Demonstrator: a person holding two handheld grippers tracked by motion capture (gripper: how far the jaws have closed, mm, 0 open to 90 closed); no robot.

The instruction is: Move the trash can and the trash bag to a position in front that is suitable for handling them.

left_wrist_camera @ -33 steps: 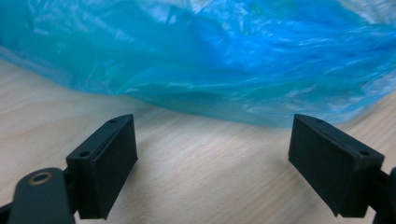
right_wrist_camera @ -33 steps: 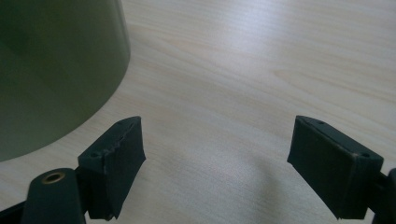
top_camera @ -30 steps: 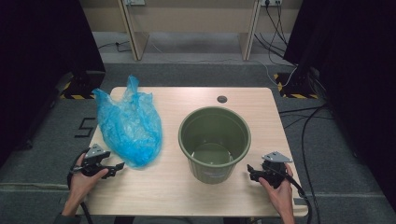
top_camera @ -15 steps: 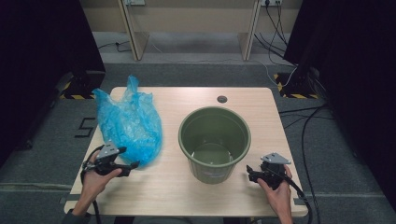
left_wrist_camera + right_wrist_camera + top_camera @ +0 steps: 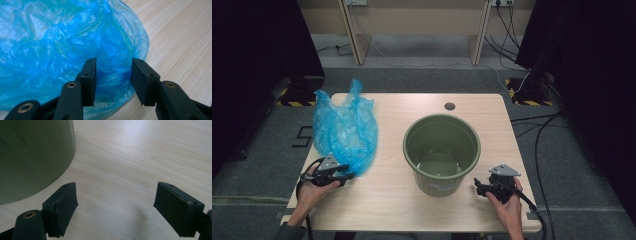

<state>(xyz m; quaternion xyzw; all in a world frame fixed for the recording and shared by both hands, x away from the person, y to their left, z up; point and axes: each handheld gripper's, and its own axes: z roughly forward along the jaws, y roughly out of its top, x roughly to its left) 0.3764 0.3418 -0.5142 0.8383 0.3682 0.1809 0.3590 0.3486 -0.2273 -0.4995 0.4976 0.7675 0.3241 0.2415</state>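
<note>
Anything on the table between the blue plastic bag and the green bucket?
Nothing: in the high view, only bare wooden table separates the blue plastic bag from the green bucket.

A light wooden desk stood on grey carpeted floor, with a small dark round cable port set near the middle of its far edge. Beyond the desk, pale wooden furniture legs rose at the back of the room, and black cables trailed across the floor on the right. Black curtains hung along both sides, and yellow-and-black striped strips lay on the floor at their feet near the desk's far corners.
</note>
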